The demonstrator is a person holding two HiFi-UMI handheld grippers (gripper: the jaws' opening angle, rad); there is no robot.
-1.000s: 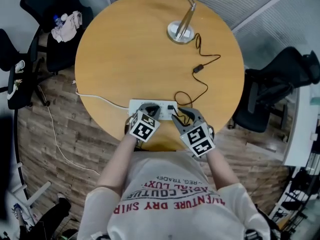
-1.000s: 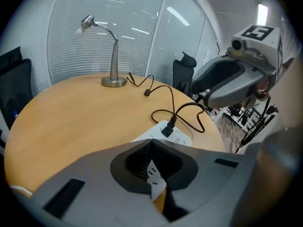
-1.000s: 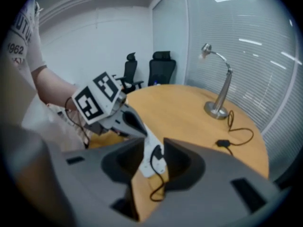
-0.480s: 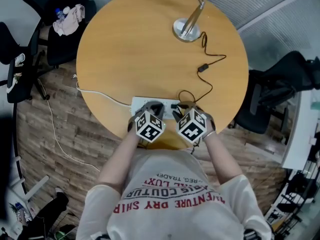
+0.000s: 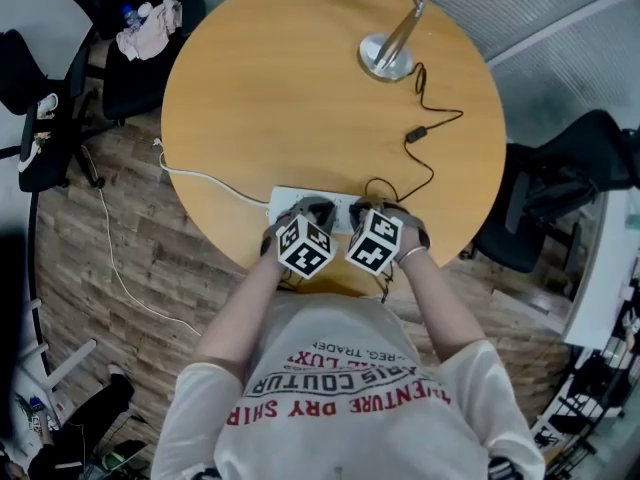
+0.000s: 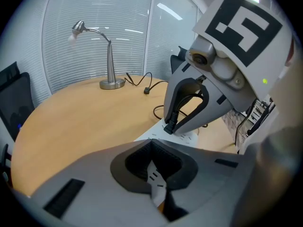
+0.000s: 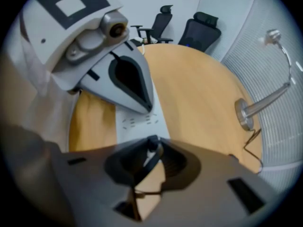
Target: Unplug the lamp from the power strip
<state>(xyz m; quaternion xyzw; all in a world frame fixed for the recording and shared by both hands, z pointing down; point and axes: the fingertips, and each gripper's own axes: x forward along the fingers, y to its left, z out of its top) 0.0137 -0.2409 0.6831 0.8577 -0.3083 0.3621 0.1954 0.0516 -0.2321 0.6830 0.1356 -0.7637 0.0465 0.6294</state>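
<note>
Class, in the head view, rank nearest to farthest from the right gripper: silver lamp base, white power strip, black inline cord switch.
1. White power strip, at the near edge.
2. Black inline cord switch, midway, to the right.
3. Silver lamp base, at the far edge.

Power strip (image 5: 290,204) sits at the near edge of the table (image 5: 260,98). Left hand-held gripper (image 5: 312,211) has its tips on it. Right hand-held gripper (image 5: 383,211) is just beside, jaws just been closing, plug (image 6: 169,126) between them. Cord (image 5: 433,168) runs ahead via inline switch (image 5: 415,134) to lamp (image 5: 388,56) on the far side. Strip's cable (image 5: 210,180) trails off left.
</note>
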